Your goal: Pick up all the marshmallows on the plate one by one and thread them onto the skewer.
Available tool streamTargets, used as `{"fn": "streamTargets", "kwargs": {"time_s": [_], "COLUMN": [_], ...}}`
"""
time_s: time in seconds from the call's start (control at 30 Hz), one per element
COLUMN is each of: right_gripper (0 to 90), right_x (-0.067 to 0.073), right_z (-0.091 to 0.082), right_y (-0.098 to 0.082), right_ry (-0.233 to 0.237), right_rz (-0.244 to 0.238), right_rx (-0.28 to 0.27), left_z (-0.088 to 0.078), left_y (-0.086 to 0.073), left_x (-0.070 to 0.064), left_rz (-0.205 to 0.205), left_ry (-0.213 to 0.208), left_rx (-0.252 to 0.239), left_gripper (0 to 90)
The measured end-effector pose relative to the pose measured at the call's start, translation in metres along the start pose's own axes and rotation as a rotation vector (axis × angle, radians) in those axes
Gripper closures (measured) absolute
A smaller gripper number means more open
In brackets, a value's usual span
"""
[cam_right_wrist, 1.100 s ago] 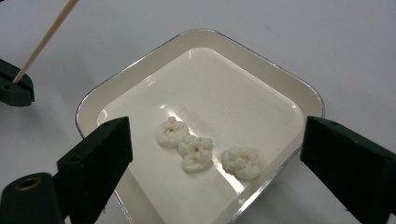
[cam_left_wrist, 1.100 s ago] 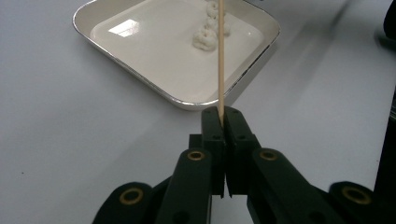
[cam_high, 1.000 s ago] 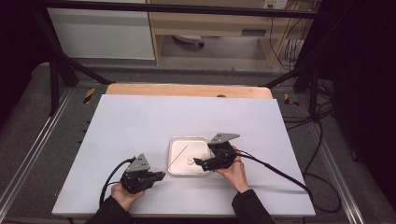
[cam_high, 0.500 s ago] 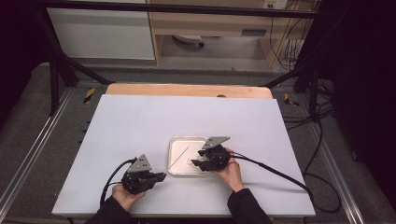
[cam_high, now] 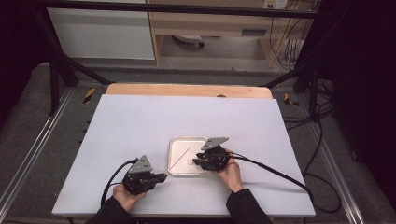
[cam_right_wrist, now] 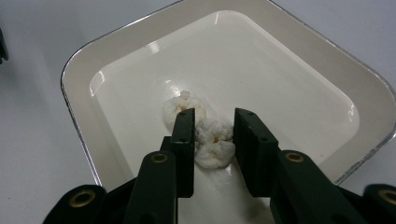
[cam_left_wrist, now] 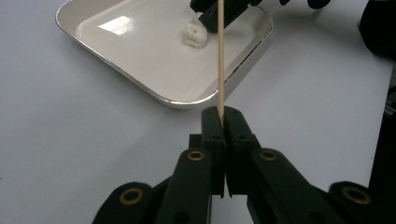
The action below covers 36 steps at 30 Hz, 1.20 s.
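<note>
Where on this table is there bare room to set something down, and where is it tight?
Free: the table's whole far half, from the tray back to the wooden edge, and the left side. Crowded: the near middle, where the left gripper holds a skewer over the tray and the right gripper straddles popcorn.

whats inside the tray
White puffy pieces, like popcorn, lie on the tray floor, one between the right claw jaws. Those jaws hide the floor under them. A skewer reaches over the rim.
</note>
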State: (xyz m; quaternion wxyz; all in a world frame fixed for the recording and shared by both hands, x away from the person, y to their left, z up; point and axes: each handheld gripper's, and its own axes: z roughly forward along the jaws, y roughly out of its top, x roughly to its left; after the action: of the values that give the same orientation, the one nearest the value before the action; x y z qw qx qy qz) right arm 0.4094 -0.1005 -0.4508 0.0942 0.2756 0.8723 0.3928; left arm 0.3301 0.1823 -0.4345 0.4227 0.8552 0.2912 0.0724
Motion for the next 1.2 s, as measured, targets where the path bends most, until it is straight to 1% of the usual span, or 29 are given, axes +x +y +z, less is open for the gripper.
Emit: {"fn": "streamTargets", "kwargs": {"time_s": [0.1,0.27,0.37,0.4,0.43,0.67,0.83,0.93,1.07,1.2], "right_gripper": [71.0,71.0,71.0,71.0,70.8,70.7,71.1,71.5,71.6,71.8], "right_x": [0.000,-0.001,-0.002,-0.002,-0.003,-0.005,-0.005,-0.007,-0.008,-0.009], "right_z": [-0.005,-0.022,-0.033,-0.033,-0.041,-0.059,-0.066,-0.069,-0.070,-0.067], "right_y": [0.002,0.009,0.013,0.013,0.015,0.022,0.027,0.029,0.031,0.032], "right_ry": [0.000,0.025,0.062,0.062,0.087,0.148,0.199,0.217,0.254,0.274], "right_rz": [0.008,0.054,0.106,0.106,0.127,0.196,0.246,0.271,0.308,0.336], "right_rx": [-0.014,-0.061,-0.110,-0.110,-0.144,-0.239,-0.309,-0.351,-0.390,-0.402], "left_z": [0.000,0.001,0.001,0.001,0.001,0.002,0.003,0.003,0.002,0.002], "left_y": [0.000,0.000,0.000,0.000,0.000,0.000,0.000,0.000,0.000,0.000], "left_x": [-0.001,-0.002,-0.003,-0.003,-0.003,-0.004,-0.006,-0.006,-0.007,-0.008], "left_rz": [0.000,0.003,0.004,0.004,0.002,0.006,0.010,0.010,0.010,0.007], "left_ry": [-0.002,-0.001,-0.002,-0.002,-0.003,-0.004,-0.004,-0.003,-0.003,-0.002], "left_rx": [-0.001,-0.004,-0.009,-0.009,-0.011,-0.012,-0.017,-0.021,-0.032,-0.045], "left_gripper": [88.1,88.1,88.1,88.1,88.1,88.1,88.1,88.1,88.1,88.1]}}
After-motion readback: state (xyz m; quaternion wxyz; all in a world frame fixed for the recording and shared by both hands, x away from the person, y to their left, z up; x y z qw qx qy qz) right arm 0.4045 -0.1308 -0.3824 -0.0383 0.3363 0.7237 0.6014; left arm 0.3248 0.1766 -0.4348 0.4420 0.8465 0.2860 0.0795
